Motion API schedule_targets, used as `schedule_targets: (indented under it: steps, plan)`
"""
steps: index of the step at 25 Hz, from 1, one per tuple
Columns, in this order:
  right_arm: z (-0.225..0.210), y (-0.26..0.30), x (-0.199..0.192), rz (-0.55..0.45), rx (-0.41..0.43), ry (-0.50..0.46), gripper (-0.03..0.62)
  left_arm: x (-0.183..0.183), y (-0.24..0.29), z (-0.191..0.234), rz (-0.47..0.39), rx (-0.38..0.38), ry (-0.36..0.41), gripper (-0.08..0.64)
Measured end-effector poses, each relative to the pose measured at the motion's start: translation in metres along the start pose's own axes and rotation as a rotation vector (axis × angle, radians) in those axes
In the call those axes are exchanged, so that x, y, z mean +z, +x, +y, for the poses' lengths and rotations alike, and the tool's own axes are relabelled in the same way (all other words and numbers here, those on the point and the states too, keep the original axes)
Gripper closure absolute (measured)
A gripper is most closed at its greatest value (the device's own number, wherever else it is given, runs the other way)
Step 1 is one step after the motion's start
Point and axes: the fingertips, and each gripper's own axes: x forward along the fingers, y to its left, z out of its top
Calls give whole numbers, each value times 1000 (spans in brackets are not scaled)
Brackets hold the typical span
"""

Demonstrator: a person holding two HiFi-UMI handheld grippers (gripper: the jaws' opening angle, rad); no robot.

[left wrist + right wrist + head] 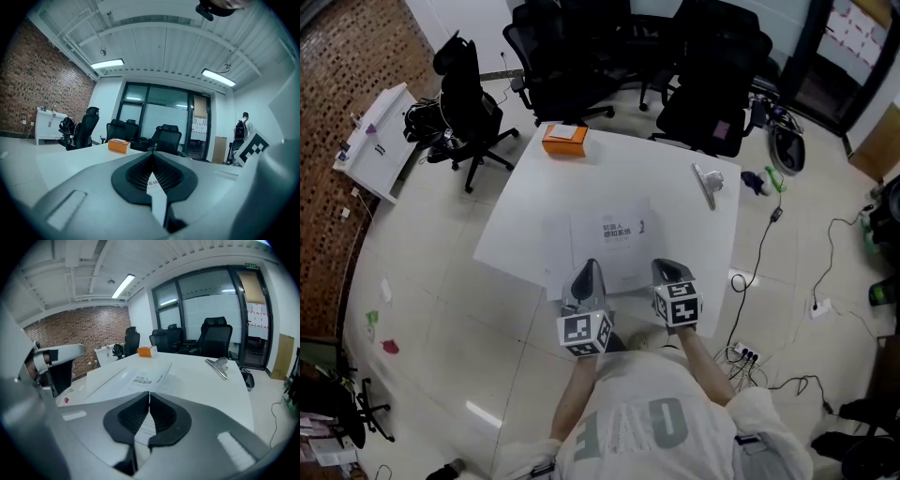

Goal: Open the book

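One book (pixel 614 239) lies on the white table (pixel 511 220) at the middle of its near edge, cover up with dark print on it. Two grippers work at that edge, side by side. The left gripper (pixel 589 268) has its jaws pressed together on a thin white printed sheet of the book. The right gripper (pixel 667 268) likewise has its jaws closed on a white printed sheet, and in its own view the cover slopes up off the table ahead of it. One orange box (pixel 564 139) sits near the far left corner. One metal clip (pixel 708 183) lies near the far right corner. One black office chair (pixel 469 108) stands off the far left corner; more bunch beyond the far edge, their number unclear.
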Motion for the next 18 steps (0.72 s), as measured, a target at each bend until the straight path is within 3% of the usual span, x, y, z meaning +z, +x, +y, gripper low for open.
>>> schedule_targets:
  steps: [6, 14, 18]
  plan:
    - [36, -8, 19, -61, 68, -90, 580, 1, 0, -6, 5, -19, -10, 540]
    - [77, -7, 22, -77, 168, -207, 583, -36, 12, -14, 169, -50, -15, 546]
    - [84, -9, 17, -67, 189, -220, 583, -31, 13, -14, 142, -44, -7, 546]
